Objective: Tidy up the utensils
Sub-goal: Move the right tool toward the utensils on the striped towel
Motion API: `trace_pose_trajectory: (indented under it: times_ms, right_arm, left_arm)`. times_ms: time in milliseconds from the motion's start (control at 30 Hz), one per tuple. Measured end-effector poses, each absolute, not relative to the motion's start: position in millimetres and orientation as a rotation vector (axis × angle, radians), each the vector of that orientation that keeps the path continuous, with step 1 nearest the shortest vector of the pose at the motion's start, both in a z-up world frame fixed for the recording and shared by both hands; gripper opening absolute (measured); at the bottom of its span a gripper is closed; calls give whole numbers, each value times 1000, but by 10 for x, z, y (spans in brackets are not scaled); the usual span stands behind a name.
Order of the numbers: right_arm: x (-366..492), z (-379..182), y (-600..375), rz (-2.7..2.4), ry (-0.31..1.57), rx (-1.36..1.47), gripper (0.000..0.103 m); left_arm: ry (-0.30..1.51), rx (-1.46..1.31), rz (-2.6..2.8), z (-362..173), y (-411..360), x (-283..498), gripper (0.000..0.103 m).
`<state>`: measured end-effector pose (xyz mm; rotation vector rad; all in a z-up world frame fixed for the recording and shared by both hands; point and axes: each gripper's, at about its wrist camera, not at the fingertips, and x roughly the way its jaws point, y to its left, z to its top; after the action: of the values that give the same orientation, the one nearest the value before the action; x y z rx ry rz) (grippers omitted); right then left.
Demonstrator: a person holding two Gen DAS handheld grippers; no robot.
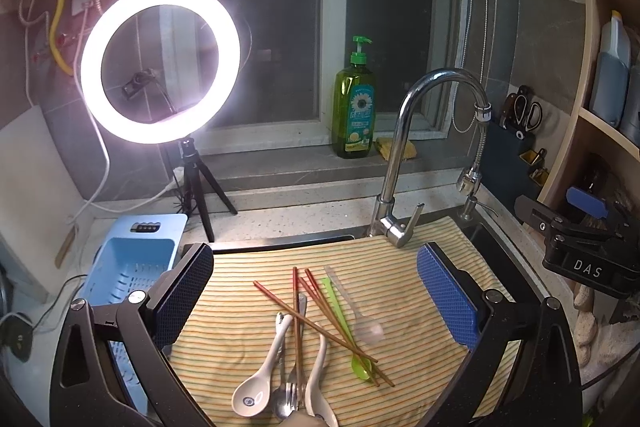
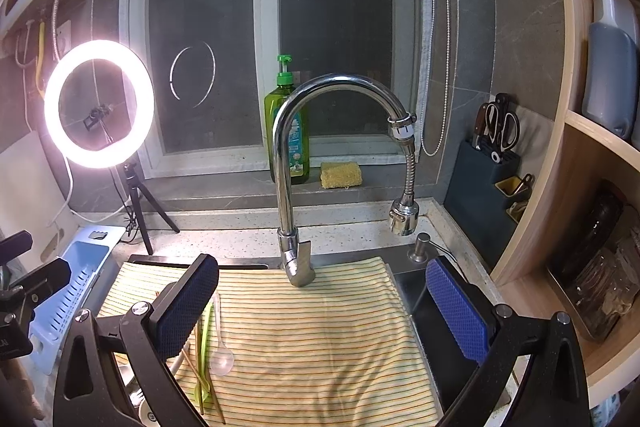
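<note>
You are working over a striped cloth (image 1: 400, 267) that is covering the sink (image 1: 486, 231), with the chrome faucet (image 1: 404, 147) arching above its far edge. A blue slotted basket (image 1: 128, 267) is sitting just left of the cloth on the counter, and a lit ring light (image 1: 160, 63) is standing on its tripod behind it. A green soap bottle (image 1: 354, 107) and a yellow sponge (image 2: 341, 174) are resting on the window ledge.

You are holding the left gripper (image 1: 316, 303) with its jaws spread wide and nothing between them, hanging above the utensil pile. You are holding the right gripper (image 2: 324, 311) equally wide and empty, over the bare right part of the cloth, with the utensils off by its left finger.

The utensils are lying loose on the cloth's near middle. Brown chopsticks (image 1: 316, 323) are crossing one another, over a green spoon (image 1: 340, 323). A clear plastic spoon (image 1: 356, 307) is lying just right of them. Two white ceramic spoons (image 1: 260, 375) are flanking a metal spoon (image 1: 282, 399) and fork (image 1: 294, 383) at the near edge.
</note>
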<state>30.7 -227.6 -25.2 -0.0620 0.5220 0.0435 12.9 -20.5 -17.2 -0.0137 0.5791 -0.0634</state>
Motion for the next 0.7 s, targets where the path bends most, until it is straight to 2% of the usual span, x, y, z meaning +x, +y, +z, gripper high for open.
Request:
trace_pose_trajectory:
  times_ms: [700]
  right_arm:
    - [378,-301,-2316,36,538,-49,103]
  left_arm:
    - [594,-7,-77,-203,-248,188,102]
